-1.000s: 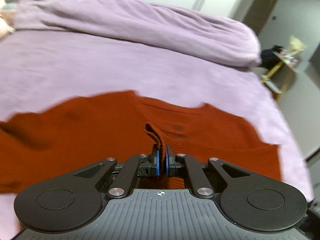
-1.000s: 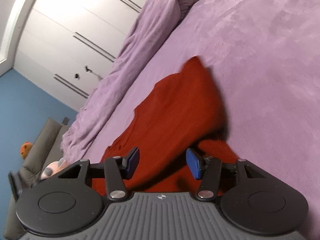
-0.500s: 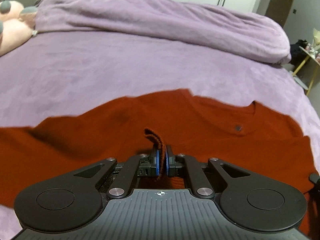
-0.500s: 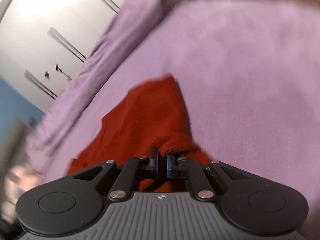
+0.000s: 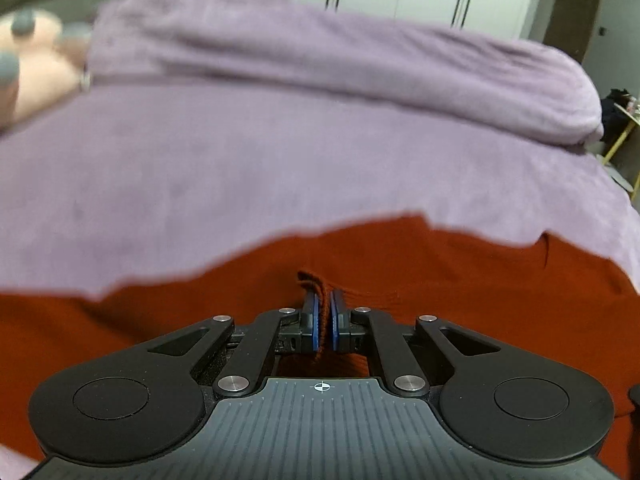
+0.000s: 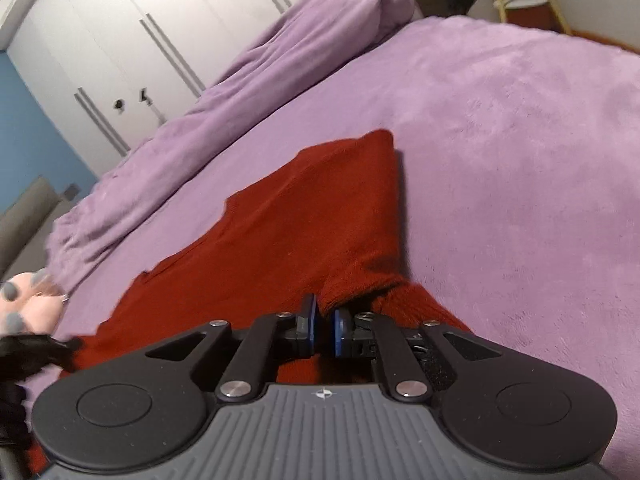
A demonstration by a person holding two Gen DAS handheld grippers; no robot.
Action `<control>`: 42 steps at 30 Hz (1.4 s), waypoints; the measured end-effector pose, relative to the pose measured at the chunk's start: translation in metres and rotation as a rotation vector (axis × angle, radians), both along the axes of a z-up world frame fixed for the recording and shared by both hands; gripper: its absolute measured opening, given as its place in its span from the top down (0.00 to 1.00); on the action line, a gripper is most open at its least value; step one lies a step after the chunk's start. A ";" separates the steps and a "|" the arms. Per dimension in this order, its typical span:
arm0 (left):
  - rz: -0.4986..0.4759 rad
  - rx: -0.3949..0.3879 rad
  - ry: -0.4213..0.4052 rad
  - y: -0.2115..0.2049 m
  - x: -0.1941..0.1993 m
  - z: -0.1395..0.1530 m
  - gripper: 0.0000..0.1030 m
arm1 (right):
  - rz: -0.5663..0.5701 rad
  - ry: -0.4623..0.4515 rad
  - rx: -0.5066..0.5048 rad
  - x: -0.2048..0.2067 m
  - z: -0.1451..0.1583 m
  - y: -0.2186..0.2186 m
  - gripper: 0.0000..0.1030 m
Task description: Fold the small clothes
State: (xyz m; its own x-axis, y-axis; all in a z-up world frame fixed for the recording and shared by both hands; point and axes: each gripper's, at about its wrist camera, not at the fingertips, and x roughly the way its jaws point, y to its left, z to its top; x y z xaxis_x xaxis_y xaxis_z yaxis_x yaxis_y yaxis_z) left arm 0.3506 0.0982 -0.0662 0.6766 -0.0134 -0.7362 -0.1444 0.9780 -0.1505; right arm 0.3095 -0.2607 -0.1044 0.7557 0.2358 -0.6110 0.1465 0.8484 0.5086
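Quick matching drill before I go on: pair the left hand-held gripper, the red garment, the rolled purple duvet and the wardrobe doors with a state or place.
1. left hand-held gripper
2. red garment
3. rolled purple duvet
4. wardrobe doors

A. white, behind the bed
B. lying on the purple bed
C. bunched along the far edge
D. shut on red fabric

Pairs: 1-D, 2-B, 3-C, 4-A

1. The place is a bedroom in a home: a wide bed [image 5: 280, 168] under a lilac plush cover fills both views.
2. A rolled duvet [image 5: 340, 68] of the same lilac lies along the bed's far side, toward 12 o'clock.
3. White built-in wardrobe doors [image 6: 132, 52] with long bar handles stand behind it.
4. A pink soft toy [image 5: 36, 80] sits at 10 o'clock.
5. A yellow-legged side stand [image 6: 528, 0] shows at 1 o'clock, and a blue wall [image 6: 28, 132] at 9 o'clock.
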 end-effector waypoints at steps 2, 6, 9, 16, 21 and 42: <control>-0.013 -0.006 0.009 0.002 -0.003 -0.009 0.93 | 0.032 -0.026 0.001 -0.015 0.015 -0.007 0.66; -0.015 -0.022 -0.005 0.004 -0.004 -0.012 0.93 | 0.021 -0.109 -0.099 -0.025 0.043 -0.020 0.53; -0.005 -0.037 -0.013 0.005 -0.004 -0.012 0.93 | 0.014 -0.072 -0.185 0.009 0.042 -0.020 0.49; -0.020 -0.034 -0.027 0.006 -0.008 -0.009 0.93 | 0.000 0.053 -0.297 0.086 0.015 -0.011 0.65; -0.038 -0.005 -0.051 0.005 -0.007 -0.008 0.93 | 0.016 -0.029 -0.459 0.089 0.024 0.008 0.93; 0.002 0.062 -0.040 0.004 -0.016 -0.013 0.92 | 0.077 -0.105 -0.547 0.049 0.035 0.034 0.92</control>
